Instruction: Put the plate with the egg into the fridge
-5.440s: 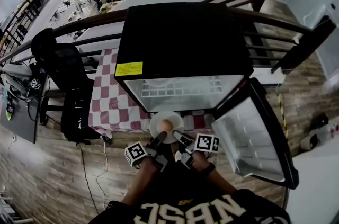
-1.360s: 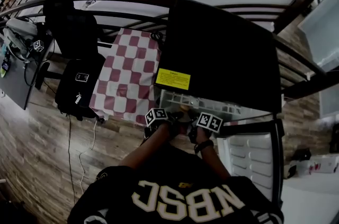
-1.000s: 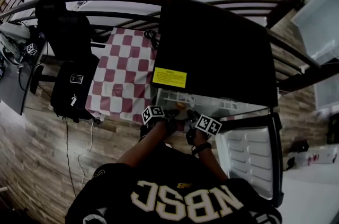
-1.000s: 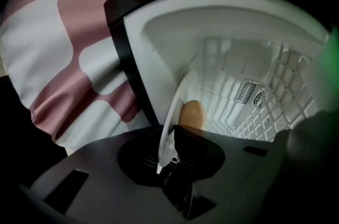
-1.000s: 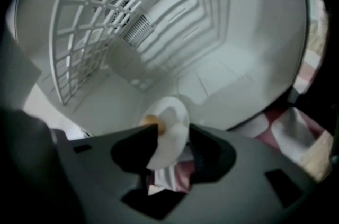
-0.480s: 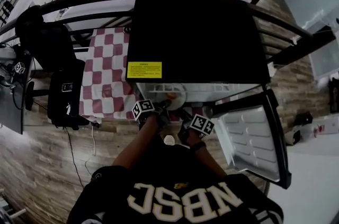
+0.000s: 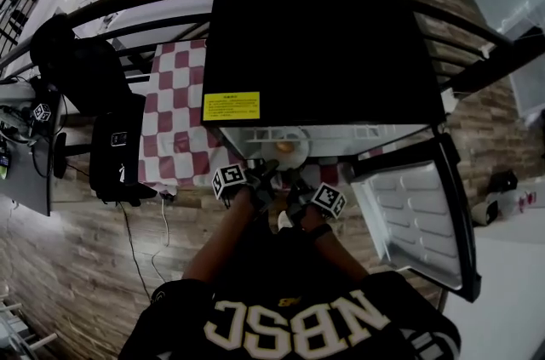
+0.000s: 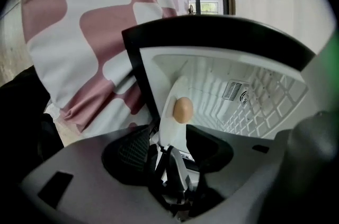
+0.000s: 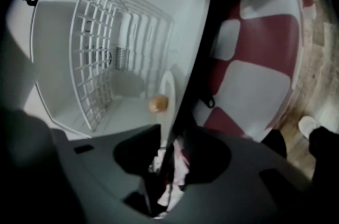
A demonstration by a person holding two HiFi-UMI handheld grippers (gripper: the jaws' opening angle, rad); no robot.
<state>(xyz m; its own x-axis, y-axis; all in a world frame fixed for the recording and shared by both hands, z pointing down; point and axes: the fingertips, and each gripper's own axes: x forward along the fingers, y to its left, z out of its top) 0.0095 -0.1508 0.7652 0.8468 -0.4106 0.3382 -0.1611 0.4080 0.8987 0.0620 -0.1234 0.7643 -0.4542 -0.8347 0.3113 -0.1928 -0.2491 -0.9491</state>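
Observation:
The white plate (image 7: 288, 147) with the brown egg (image 7: 284, 148) lies just inside the open black fridge (image 7: 315, 35), on the floor at its front edge. In the left gripper view the plate (image 8: 170, 122) shows edge-on with the egg (image 8: 183, 109) on it. My left gripper (image 8: 170, 136) has its jaws opening wide, the plate's near rim between them and the pads off it. My right gripper (image 9: 172, 138) is closing its jaws slightly at the plate's (image 9: 167, 93) near rim, beside the fridge's dark front frame, with no clear grip. Both grippers (image 7: 262, 171) (image 7: 296, 186) sit at the fridge mouth.
The fridge door (image 7: 417, 214) stands swung open to the right. A white wire shelf (image 9: 100, 48) hangs inside the fridge. A red-and-white checkered cloth (image 7: 174, 111) covers the table on the left, with a black chair (image 7: 85, 69) beyond it. A dark railing (image 7: 153, 5) runs behind.
The plate with the egg went from in front of the fridge onto its floor. The left jaws have spread apart off the rim, and both grippers have drawn back slightly.

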